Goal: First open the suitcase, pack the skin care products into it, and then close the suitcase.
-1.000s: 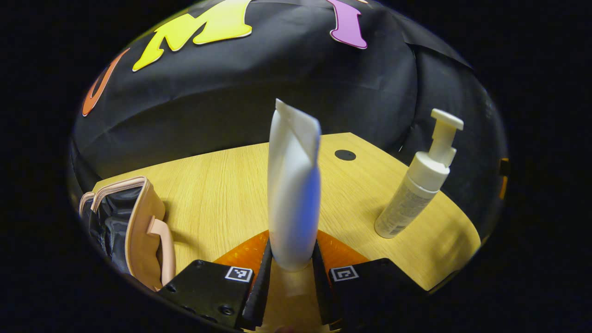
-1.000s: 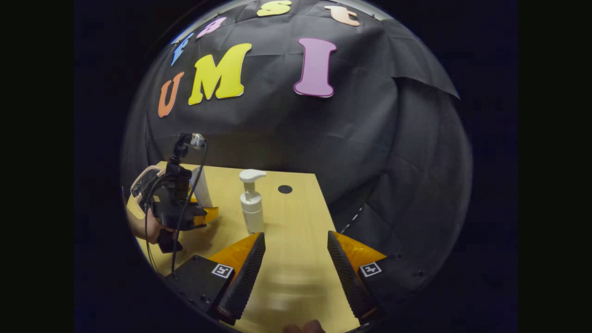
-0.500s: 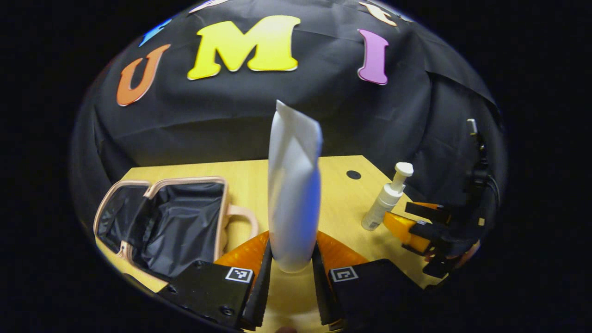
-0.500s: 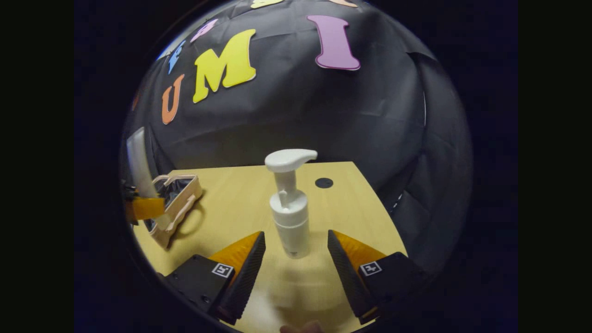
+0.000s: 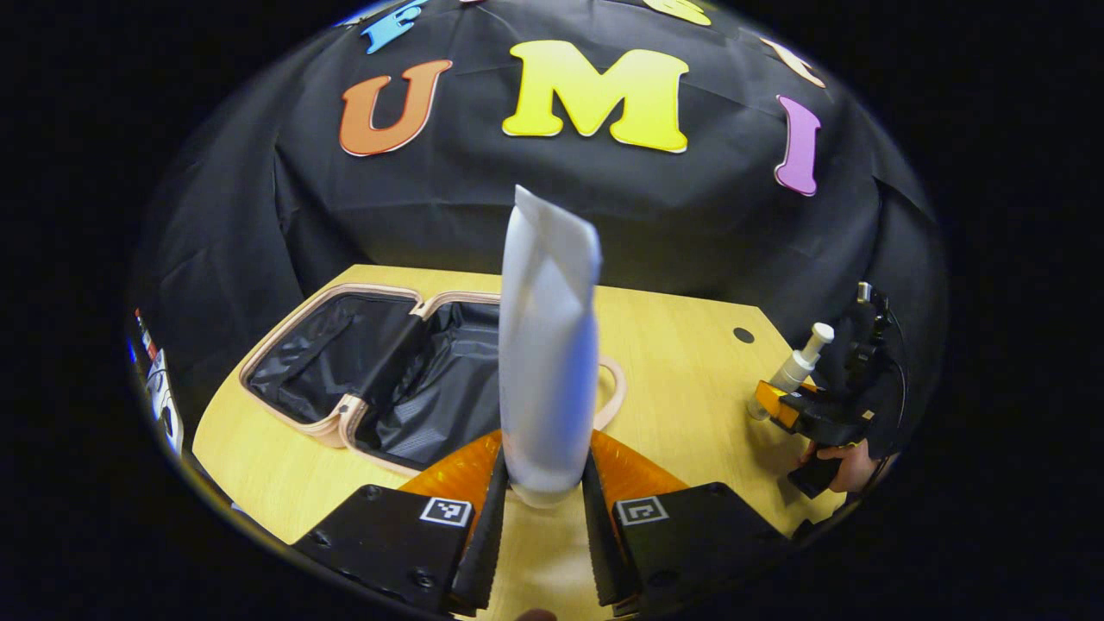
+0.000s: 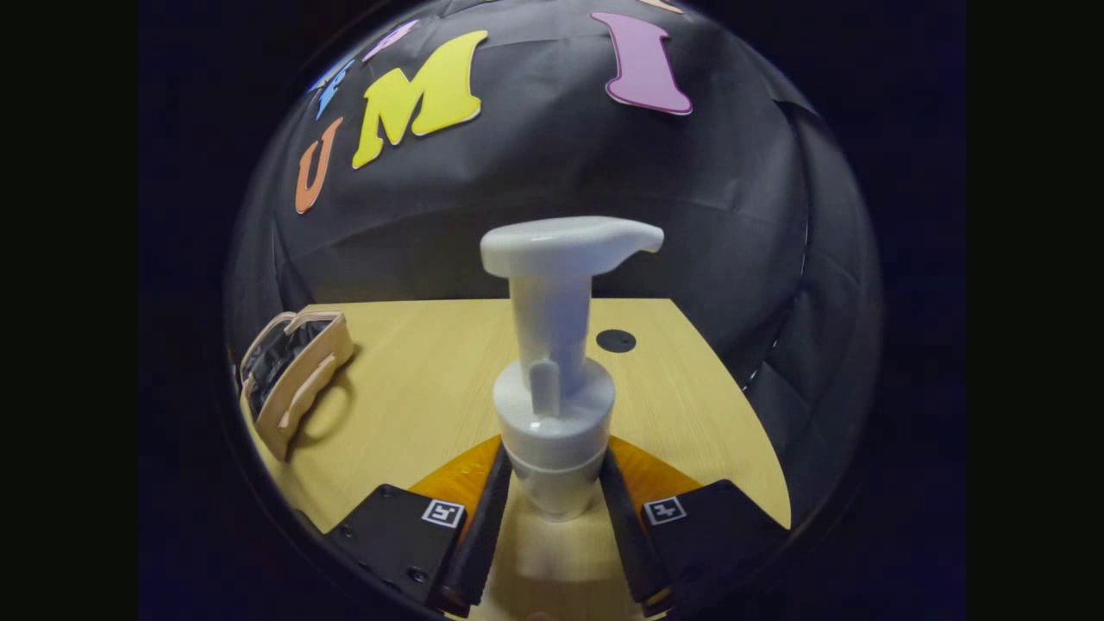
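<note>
Left gripper view: left gripper (image 5: 543, 500) has both fingers pinching the base of the white tube (image 5: 548, 345), tube upright, same grip as 1 s ago. What changed: the view has swung round, so the open suitcase (image 5: 345, 414), off at the left edge 1 s ago, now sits dead ahead just behind the tube, both black-lined halves lying flat on the wooden table (image 5: 681, 362), handle toward the camera. Farther right, the right gripper (image 5: 789, 405) with the hand (image 5: 849, 461) holding it is at the pump bottle (image 5: 798, 366); 0.5 s ago it was just beside that bottle, not on it. Right gripper view: right gripper (image 6: 556, 504) has gone from jaws spread wide with the bottle standing clear ahead (0.5 s ago) to both fingers closed against the lower body of the pump bottle (image 6: 556, 405). Bottle stands upright, nozzle pointing right; can't tell if it's off the table yet. Suitcase (image 6: 289, 379) is well apart at the left, seen edge-on. Meaning: step 1 (open case) done, both products now in hand, tube lined up for the drop. My read: tube goes in next, bottle follows, then lid. Risk: the tall bottle, gripped low, could tip in transit.
</note>
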A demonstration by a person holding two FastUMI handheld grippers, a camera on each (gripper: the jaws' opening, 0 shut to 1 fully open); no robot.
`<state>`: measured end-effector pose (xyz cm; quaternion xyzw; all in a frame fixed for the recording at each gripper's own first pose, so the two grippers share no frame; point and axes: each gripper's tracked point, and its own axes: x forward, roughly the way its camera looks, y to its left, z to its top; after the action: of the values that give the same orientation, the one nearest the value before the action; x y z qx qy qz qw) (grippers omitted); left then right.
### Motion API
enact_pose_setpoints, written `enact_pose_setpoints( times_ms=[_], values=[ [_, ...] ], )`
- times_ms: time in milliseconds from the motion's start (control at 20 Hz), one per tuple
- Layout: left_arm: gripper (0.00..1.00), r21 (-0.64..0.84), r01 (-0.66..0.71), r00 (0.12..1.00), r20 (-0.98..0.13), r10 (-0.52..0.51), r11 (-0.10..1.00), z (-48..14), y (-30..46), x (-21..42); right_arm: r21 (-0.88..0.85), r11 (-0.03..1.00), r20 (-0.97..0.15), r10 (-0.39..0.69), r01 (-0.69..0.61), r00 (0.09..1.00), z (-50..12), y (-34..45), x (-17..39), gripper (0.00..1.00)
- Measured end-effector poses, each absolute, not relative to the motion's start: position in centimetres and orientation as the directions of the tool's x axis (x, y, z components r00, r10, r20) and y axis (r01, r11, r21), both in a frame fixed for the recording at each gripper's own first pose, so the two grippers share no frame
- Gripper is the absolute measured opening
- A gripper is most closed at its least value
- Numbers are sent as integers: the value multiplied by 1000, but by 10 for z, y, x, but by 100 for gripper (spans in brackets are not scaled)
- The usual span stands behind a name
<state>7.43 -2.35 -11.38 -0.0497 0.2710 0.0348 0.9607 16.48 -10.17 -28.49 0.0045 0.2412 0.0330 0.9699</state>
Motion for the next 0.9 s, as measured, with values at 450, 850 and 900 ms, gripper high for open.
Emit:
enact_pose_setpoints(
  times_ms=[450,850,900],
  values=[
    [45,-57,54,859,-506,-75,997,-106,42,110,64,997,-484,69,-44,872,-221,-84,125,43],
    [44,-232,257,720,-602,-346,938,-162,68,164,265,958,-483,234,-114,844,-117,-9,20,43],
    [44,-264,275,674,-633,-381,924,-175,67,165,278,953,-487,249,-121,837,-110,-2,9,46]
  ],
)
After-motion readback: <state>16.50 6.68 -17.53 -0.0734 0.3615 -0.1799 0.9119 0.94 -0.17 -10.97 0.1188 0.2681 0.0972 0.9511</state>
